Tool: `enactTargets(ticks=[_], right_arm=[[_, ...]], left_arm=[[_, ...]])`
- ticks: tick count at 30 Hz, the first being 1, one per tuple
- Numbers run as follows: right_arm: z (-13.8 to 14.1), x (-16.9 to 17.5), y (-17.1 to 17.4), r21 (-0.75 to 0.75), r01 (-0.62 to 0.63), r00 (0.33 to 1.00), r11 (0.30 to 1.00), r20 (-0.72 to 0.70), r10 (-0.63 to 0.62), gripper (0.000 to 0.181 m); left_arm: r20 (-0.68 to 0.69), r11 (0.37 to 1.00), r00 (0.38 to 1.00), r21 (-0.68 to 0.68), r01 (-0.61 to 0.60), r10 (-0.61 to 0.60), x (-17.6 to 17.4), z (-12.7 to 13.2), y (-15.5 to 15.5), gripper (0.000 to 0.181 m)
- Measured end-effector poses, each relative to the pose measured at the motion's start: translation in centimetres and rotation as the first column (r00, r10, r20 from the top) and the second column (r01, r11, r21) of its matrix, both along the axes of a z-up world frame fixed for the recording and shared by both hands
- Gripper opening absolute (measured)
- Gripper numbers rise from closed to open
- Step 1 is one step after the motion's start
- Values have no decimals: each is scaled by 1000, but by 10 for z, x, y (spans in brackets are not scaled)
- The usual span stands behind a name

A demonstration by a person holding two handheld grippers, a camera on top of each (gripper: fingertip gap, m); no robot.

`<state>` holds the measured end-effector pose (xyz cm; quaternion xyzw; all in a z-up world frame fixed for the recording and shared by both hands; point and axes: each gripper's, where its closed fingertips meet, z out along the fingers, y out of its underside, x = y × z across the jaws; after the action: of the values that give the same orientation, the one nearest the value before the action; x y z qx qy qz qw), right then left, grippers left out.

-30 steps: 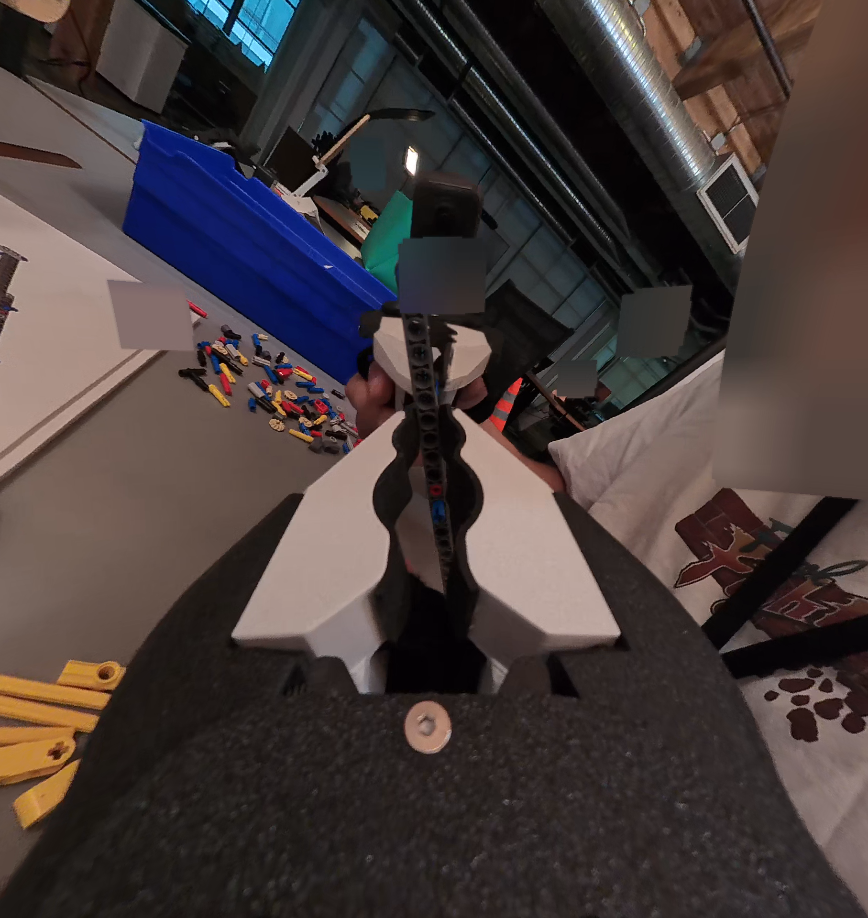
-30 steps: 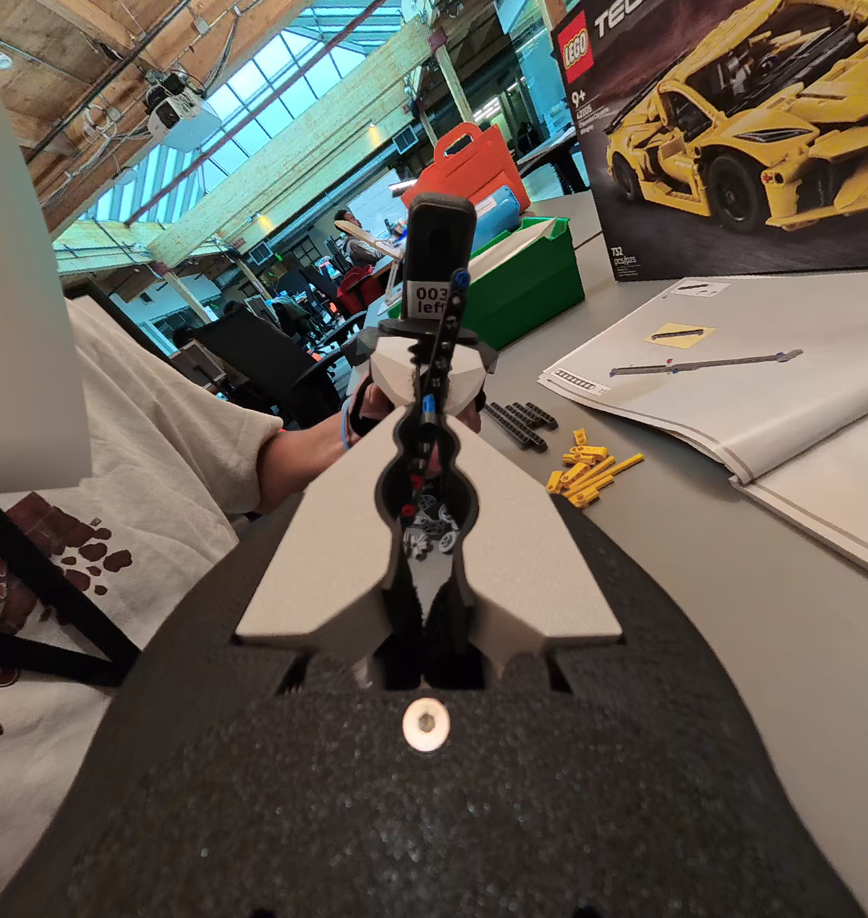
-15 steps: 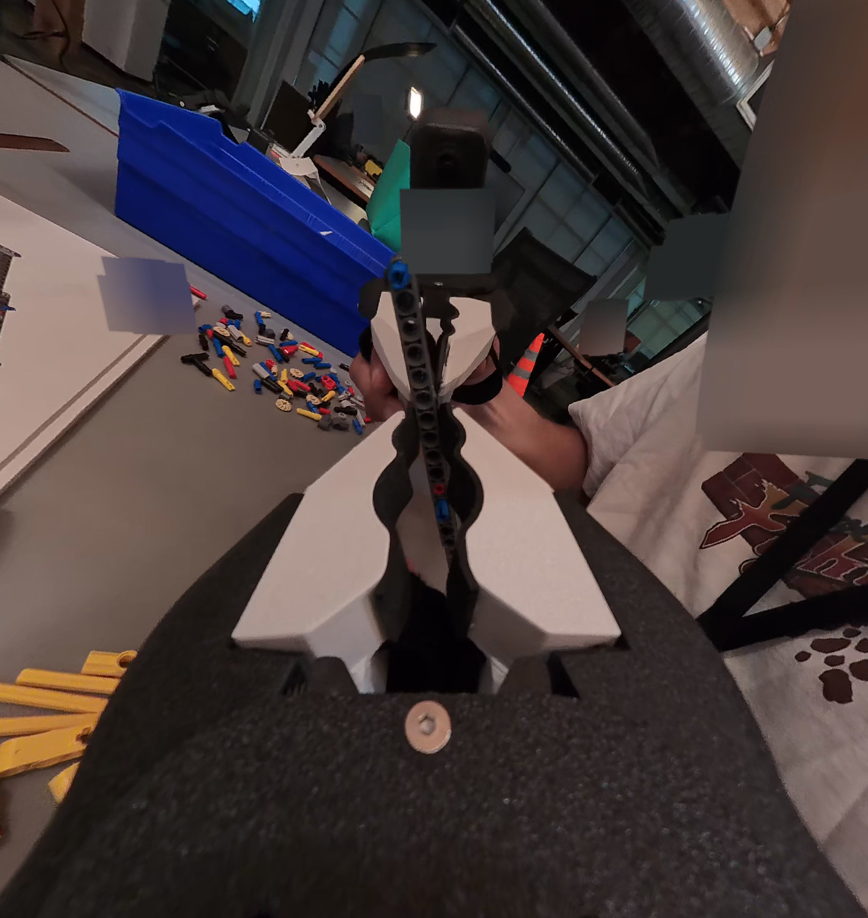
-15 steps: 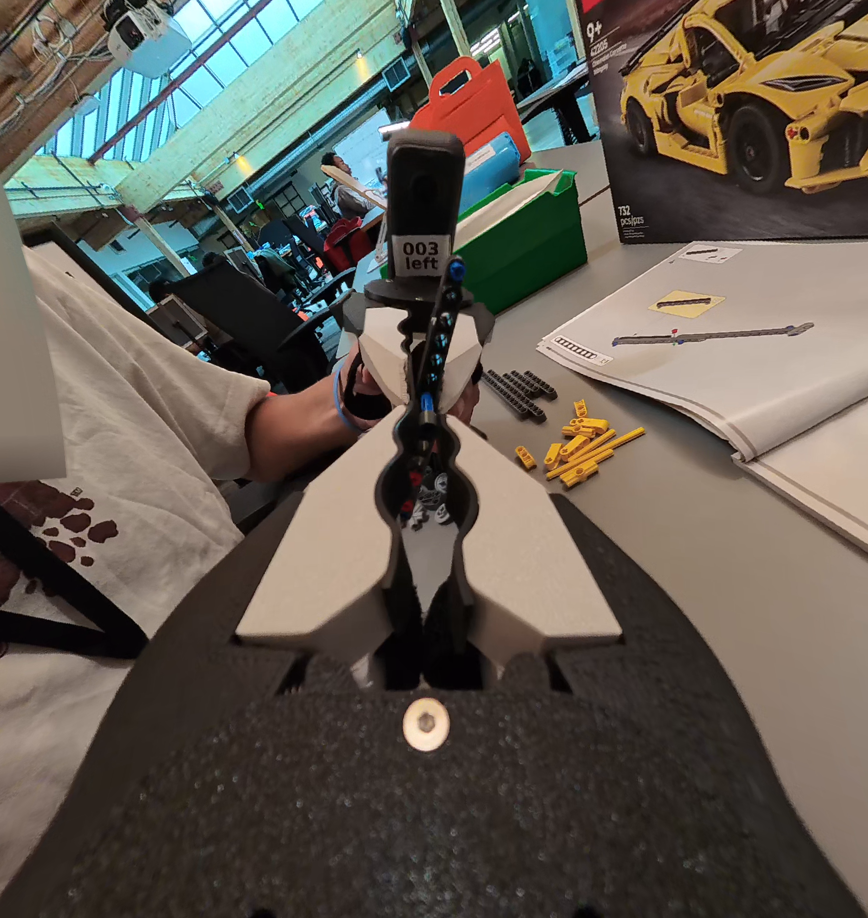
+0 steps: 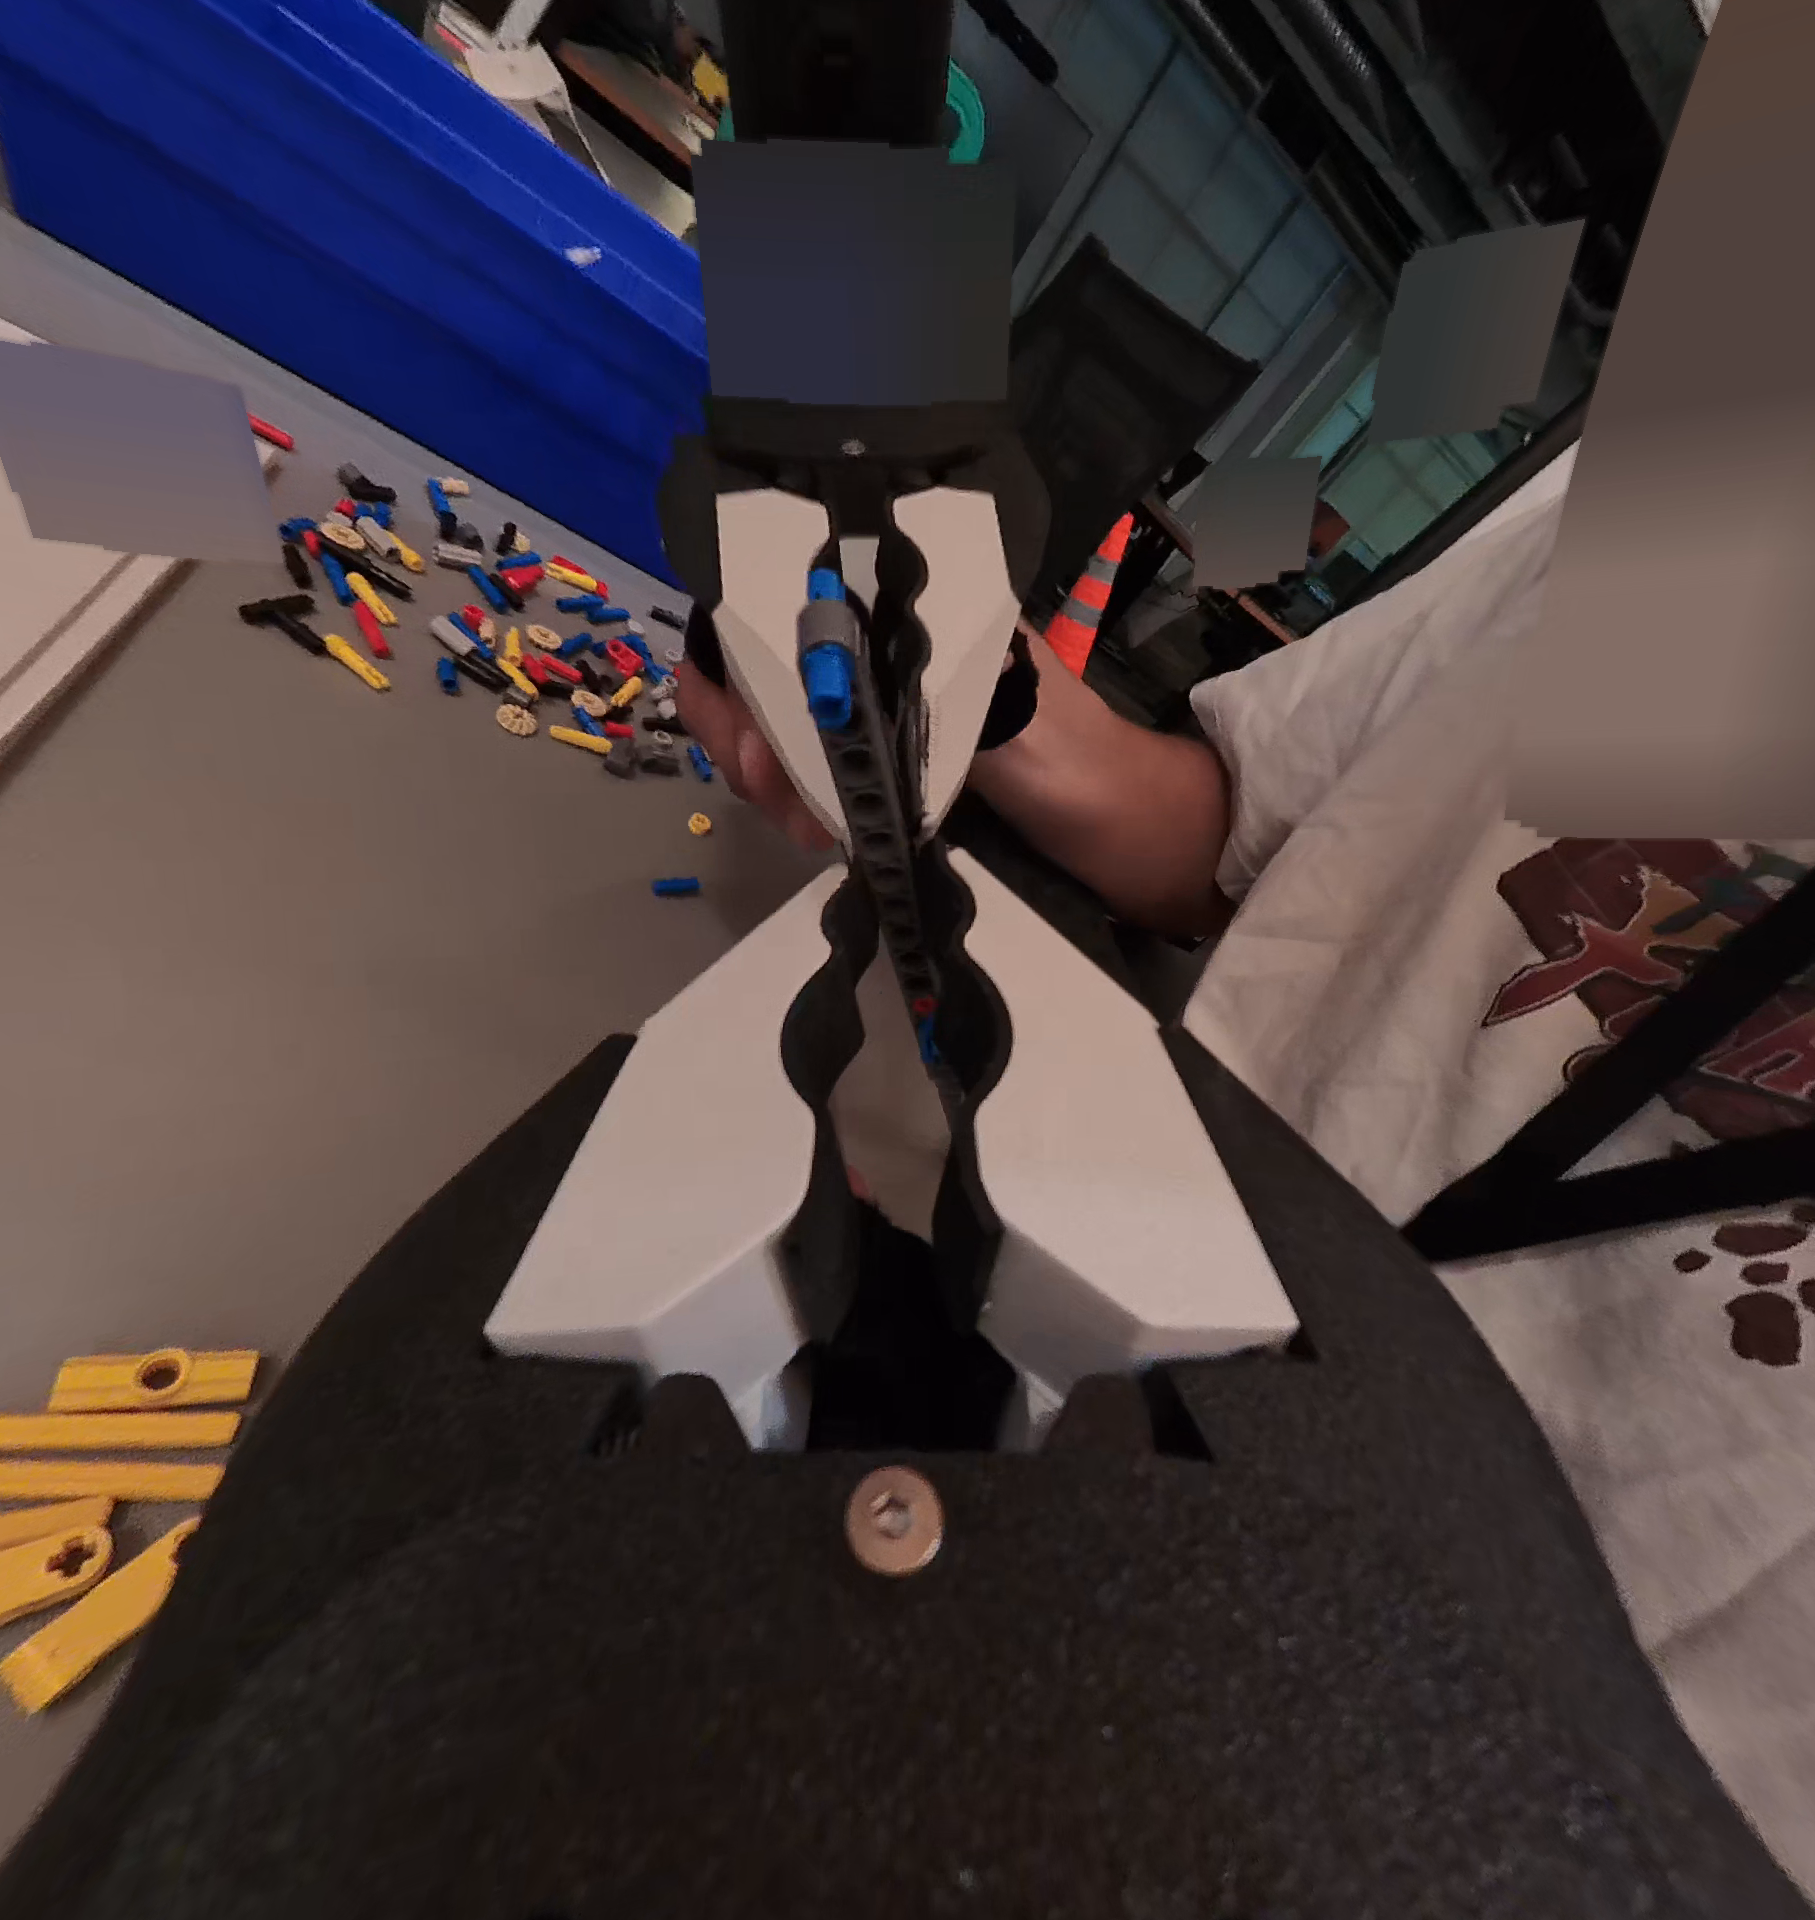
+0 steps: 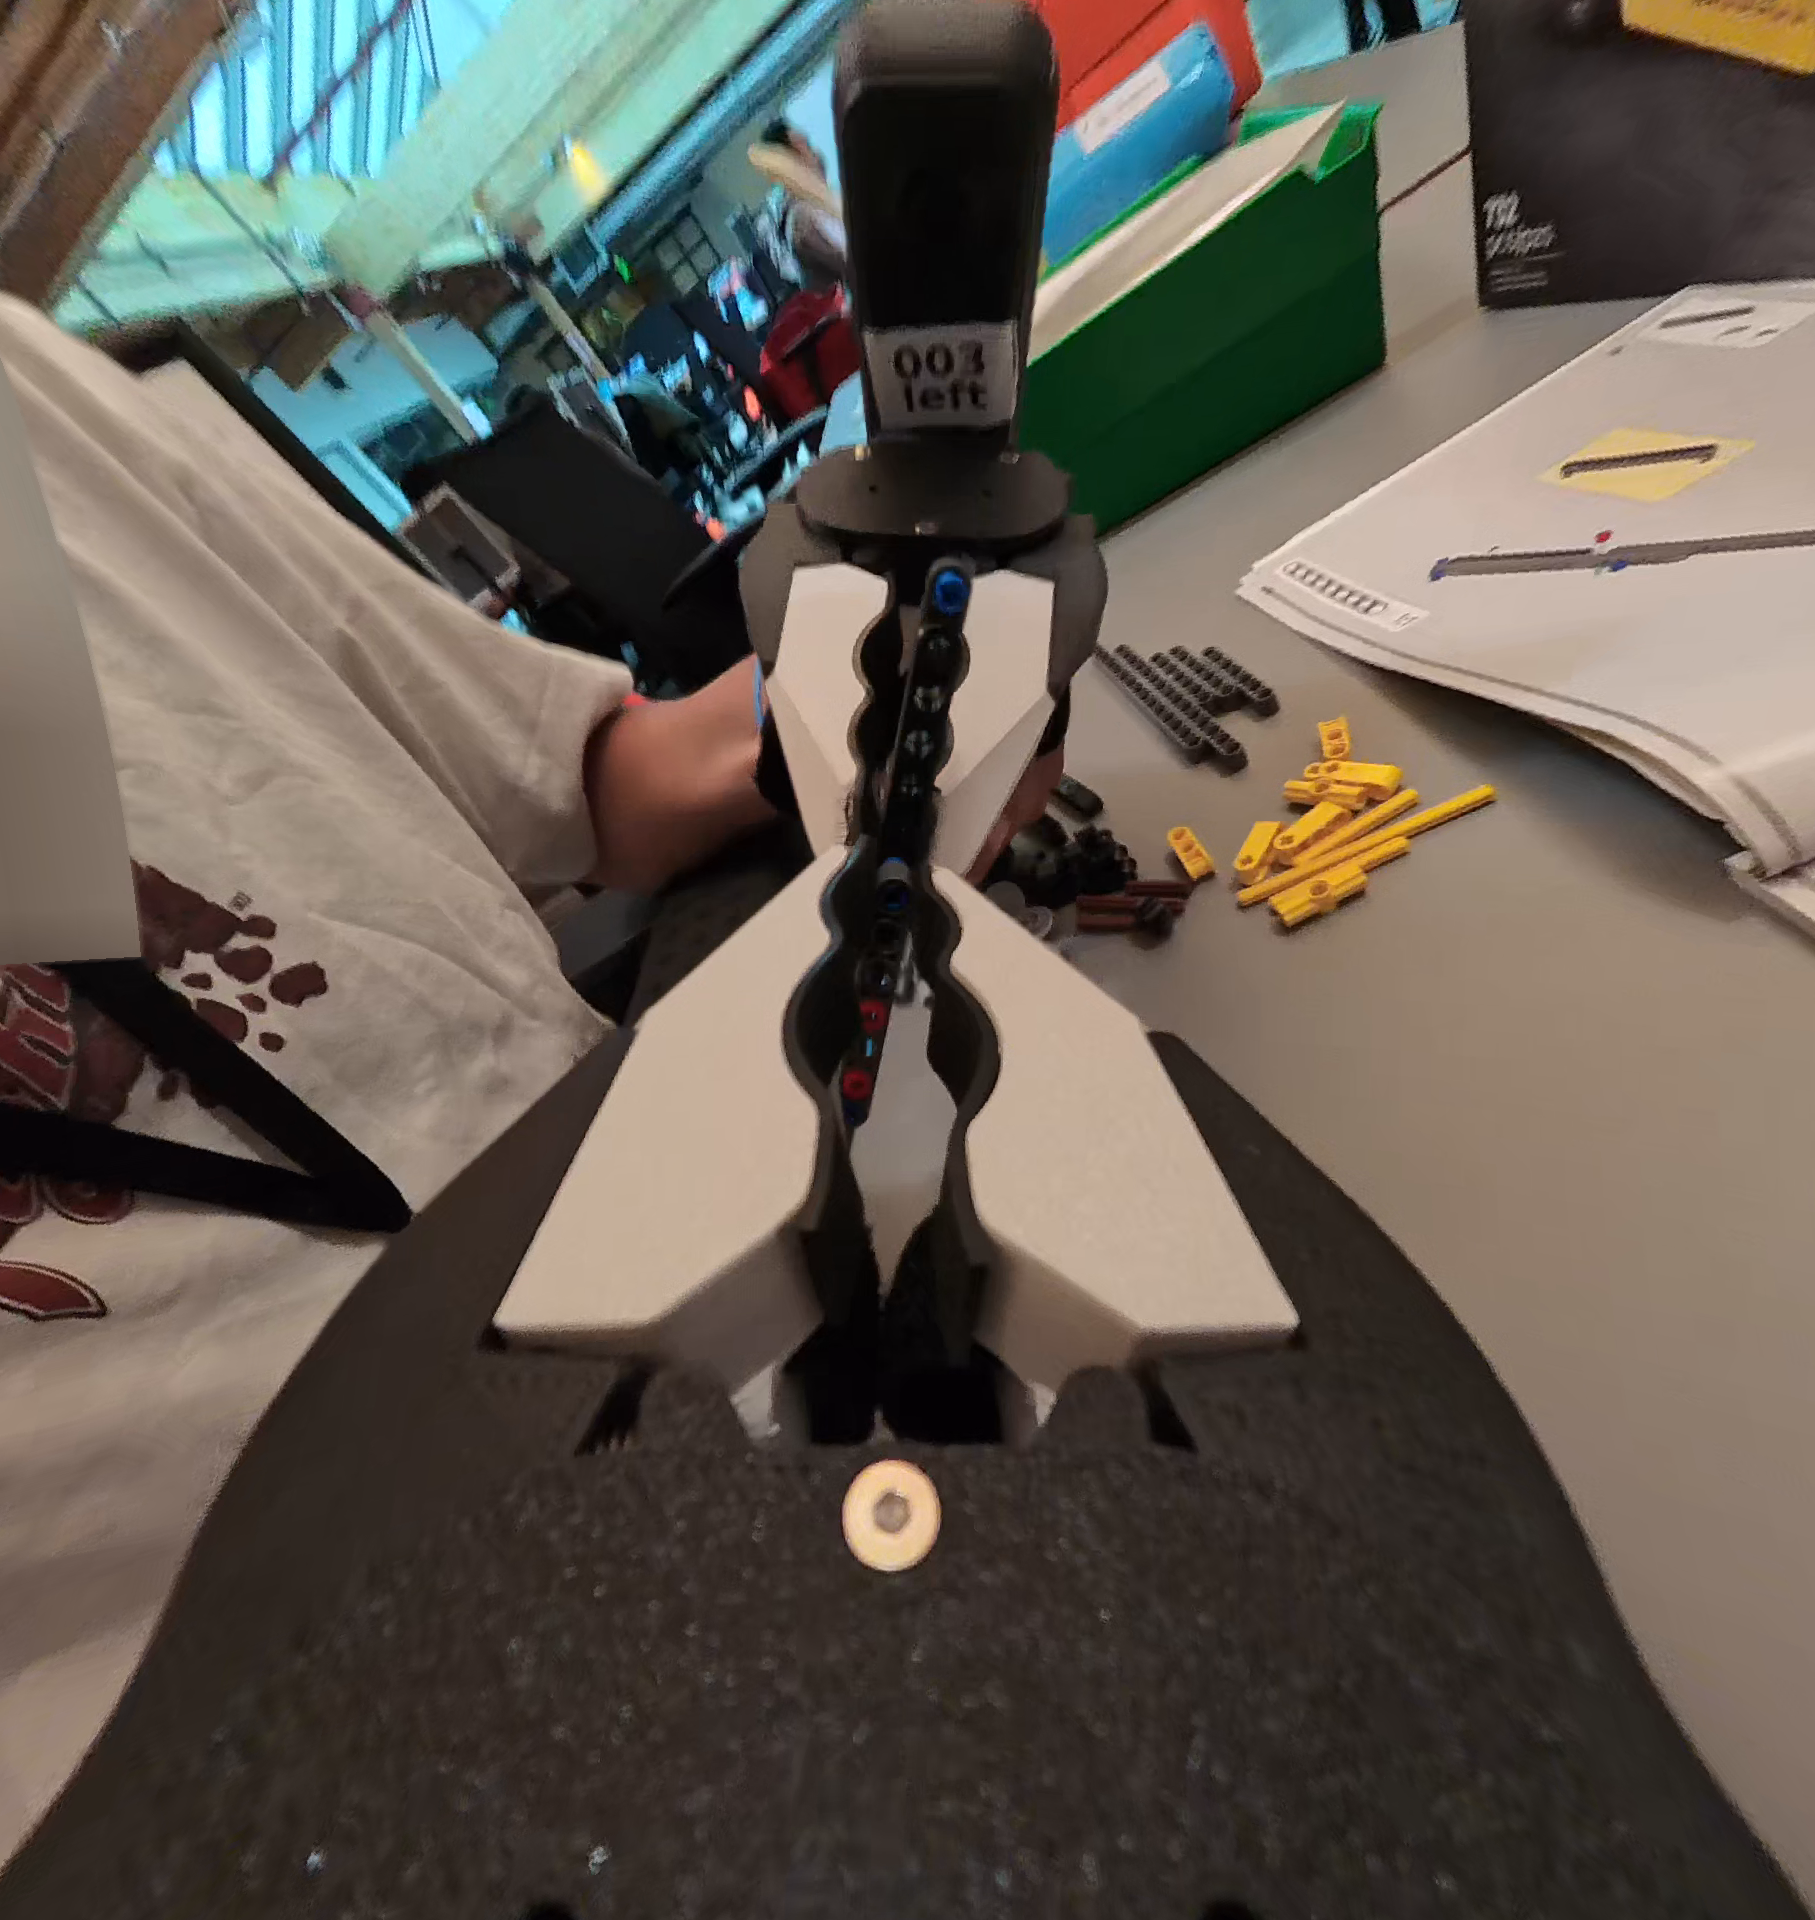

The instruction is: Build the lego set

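Tongs first: our left tongs are clamped on one end of the long black beam, and our right tongs are clamped on the other end of that same beam, so it spans the gap between the two tools above the table. In the right wrist view the left tongs appear beyond the beam, facing us, and in the left wrist view the right tongs appear the same way.

Against half a second ago, the two tools have drawn closer: the opposite tongs fill far more of each view, and less beam shows between the tips.

The beam is thin, dark and pierced with a row of round holes. A blue pin with a grey collar sticks out of it near the right tongs, and small red and blue pins sit in holes inside the right tongs' grip. Another blue pin caps the end held by the left tongs.

Left of the beam in the left wrist view lies a scatter of small coloured pieces, with a blue bin behind it and yellow beams nearer us. Right of the beam in the right wrist view we see a yellow pile, spare black beams, an open instruction booklet and a green bin.
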<state>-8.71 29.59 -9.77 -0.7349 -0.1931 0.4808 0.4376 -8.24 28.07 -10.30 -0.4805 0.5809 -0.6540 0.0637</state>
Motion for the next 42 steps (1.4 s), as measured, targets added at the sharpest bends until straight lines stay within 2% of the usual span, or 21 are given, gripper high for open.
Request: enactTargets(ticks=[3,6,9,10,11,13,17,20,23,25,28,35,37,38,40,42], right_arm=[[1,0,1,-2,-4,1000,1000,1,4,6],[7,2,7,21,43,999,999,-21,-42,7],[25,20,19,151,179,984,972,-27,-177,37],[25,24,23,193,231,969,953,36,-243,40],[18,26,28,230,273,942,934,135,-308,43],[4,17,35,292,279,869,915,328,-369,51],[-33,21,53,349,314,640,883,609,-469,53],[-39,28,60,403,340,525,850,668,-527,39],[-27,36,61,449,361,509,818,640,-576,40],[-20,36,61,482,358,490,800,633,-600,40],[-22,38,62,522,331,414,786,669,-618,40],[-21,42,61,546,306,350,780,697,-626,35],[-23,42,60,539,305,354,785,701,-619,35],[-23,41,59,531,305,362,790,703,-612,26],[-24,42,58,540,285,345,792,713,-610,27],[-26,42,59,535,282,356,796,713,-605,27]], left_arm=[[3,1000,1000,8,-3,3,0,1,2,6],[8,999,1000,-43,-24,24,1,5,8,6],[2,982,991,-140,-129,131,9,11,29,6],[-3,970,984,-169,-177,179,11,13,39,6],[3,957,975,-188,-220,224,13,15,47,6],[2,931,949,-195,-308,314,18,18,60,6],[-18,879,901,-214,-427,433,23,17,73,6],[-30,860,887,-232,-454,461,26,17,71,6],[10,850,863,-181,-496,505,25,22,75,6],[14,836,852,-204,-510,524,23,26,79,6],[-8,829,851,-223,-513,524,24,22,80,6],[-4,827,850,-229,-513,526,25,22,80,6],[-2,831,852,-216,-512,524,25,21,79,6],[2,832,852,-216,-512,524,25,21,79,6],[-1,834,855,-217,-507,519,25,20,78,6],[-5,837,856,-206,-507,517,26,18,78,6]])
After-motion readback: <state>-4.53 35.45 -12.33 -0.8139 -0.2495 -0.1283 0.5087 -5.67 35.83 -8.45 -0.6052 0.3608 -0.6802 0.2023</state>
